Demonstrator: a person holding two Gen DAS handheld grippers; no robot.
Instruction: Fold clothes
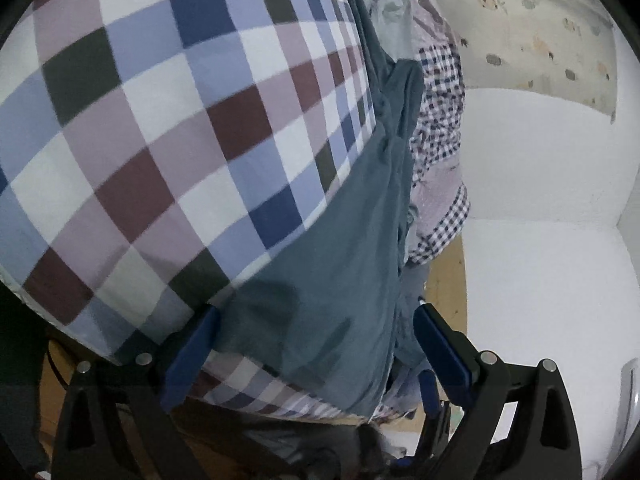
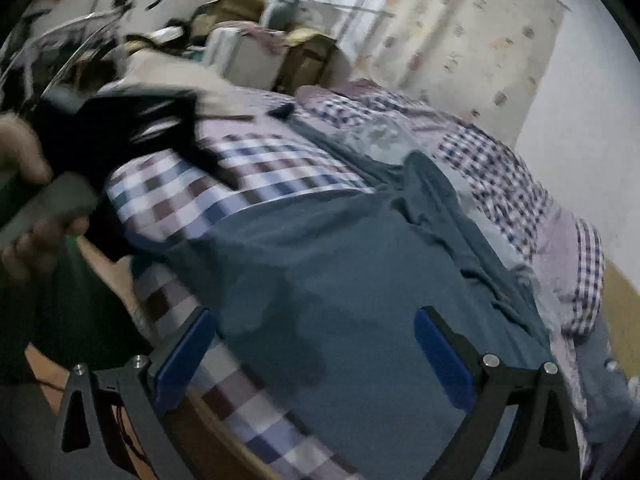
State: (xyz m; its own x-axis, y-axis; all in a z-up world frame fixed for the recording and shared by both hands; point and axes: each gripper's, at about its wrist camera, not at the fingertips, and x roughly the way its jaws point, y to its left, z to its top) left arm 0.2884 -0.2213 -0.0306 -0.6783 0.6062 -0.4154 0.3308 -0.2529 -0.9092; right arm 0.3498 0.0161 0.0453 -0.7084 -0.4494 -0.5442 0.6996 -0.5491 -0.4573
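**On the checked bed, a teal garment spread out**

Across the checked bedspread [image 1: 152, 128] lies your teal garment [image 2: 360, 280], flat at its near end and bunched into folds farther off. Your left hand-held gripper [image 1: 316, 344] has its blue pads wide apart, the cloth passing between them, unpinched. Your right hand-held gripper [image 2: 316, 356] is spread wide above the same cloth, holding nothing. Beyond the garment sits a rumpled small-check quilt [image 2: 500, 172]. Your left hand [image 2: 24, 192] shows blurred at the right view's edge.
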